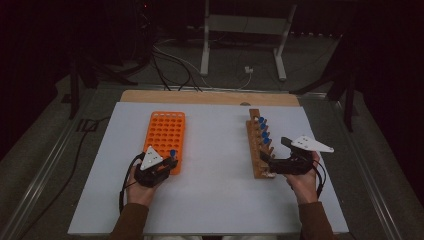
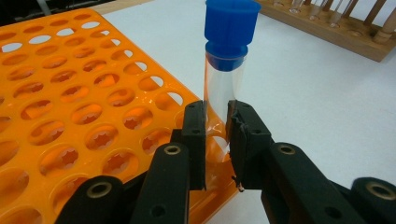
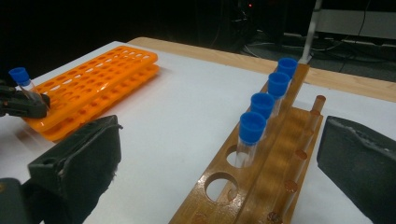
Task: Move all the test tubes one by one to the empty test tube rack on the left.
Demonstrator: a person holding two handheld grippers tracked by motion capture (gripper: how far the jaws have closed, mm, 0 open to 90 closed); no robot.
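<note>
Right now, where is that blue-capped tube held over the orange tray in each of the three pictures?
High view: the held tube is at lower left, at the orange rack's near right corner.
Left gripper view: centre, upright, clamped by the left gripper.
Right gripper view: far left edge, beside the rack.
Shared landmark: the orange rack.

Brown sleeves; black hand-held gripper point(image 1: 169, 161) with grey plate.

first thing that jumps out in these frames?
The left claw, shut on a clear blue-capped tube held upright at the near right corner of the orange rack. Across the white table, four more blue-capped tubes stand in the wooden rack, with the right claw open at its near end.
</note>
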